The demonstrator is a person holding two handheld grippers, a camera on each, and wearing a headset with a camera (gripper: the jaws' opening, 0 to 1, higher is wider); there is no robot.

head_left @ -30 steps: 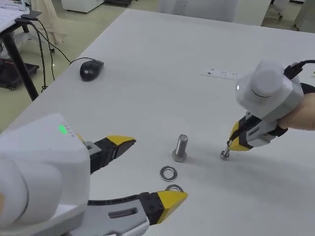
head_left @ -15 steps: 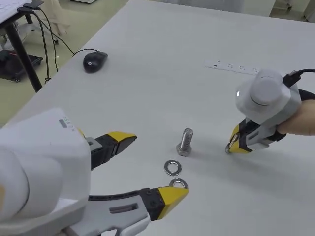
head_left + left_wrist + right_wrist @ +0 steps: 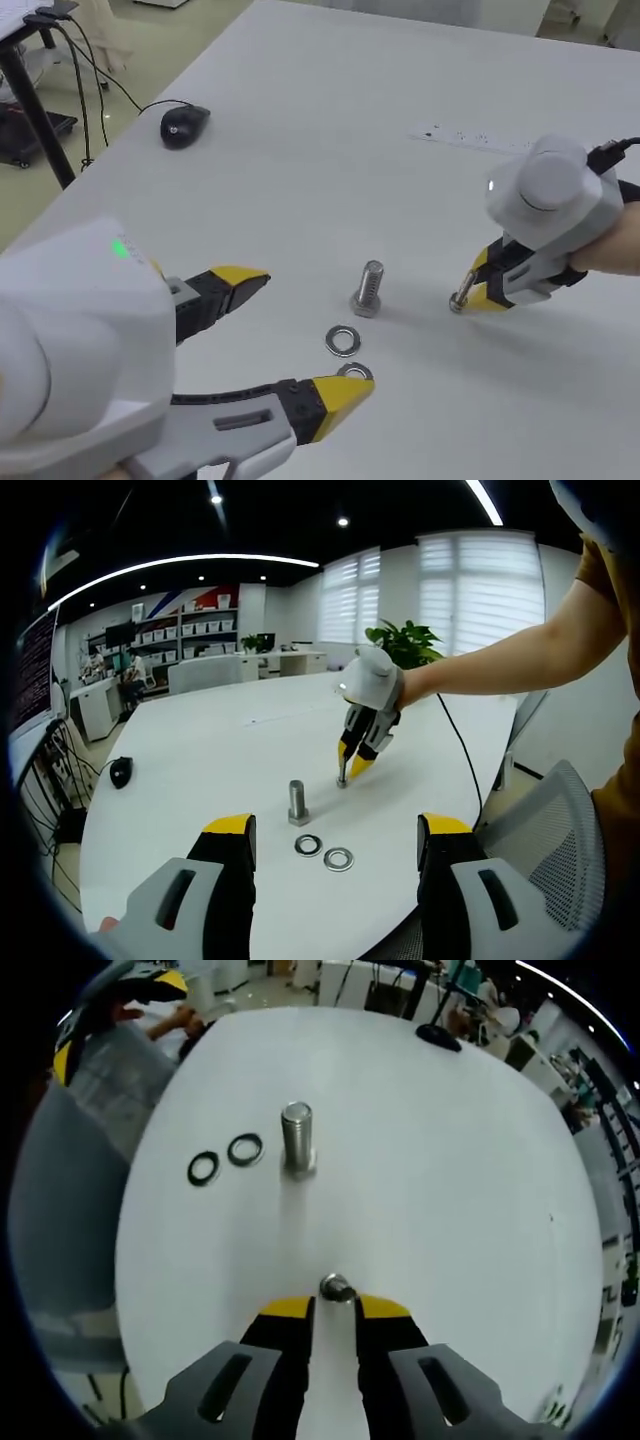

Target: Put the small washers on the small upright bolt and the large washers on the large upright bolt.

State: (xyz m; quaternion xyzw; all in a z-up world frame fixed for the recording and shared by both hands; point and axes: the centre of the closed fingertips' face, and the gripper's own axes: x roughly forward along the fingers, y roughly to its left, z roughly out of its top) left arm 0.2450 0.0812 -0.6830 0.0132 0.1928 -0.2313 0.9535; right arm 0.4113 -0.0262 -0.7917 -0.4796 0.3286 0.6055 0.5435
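Care matters here: right claw [image 3: 470, 295] grips the small bolt [image 3: 461, 293], tilted on the table [image 3: 300, 150]; square it upright before letting go. Left claw [image 3: 307, 333] hangs released near two washers [image 3: 342, 341] beside the large bolt [image 3: 368, 290].

Bright, even ceiling light; soft shadows; fisheye-warped edges.

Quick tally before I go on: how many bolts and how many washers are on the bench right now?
Bolts: 2 (large bolt, small bolt)
Washers: 2 (washer nearer the large bolt, farther washer)
Total: 4
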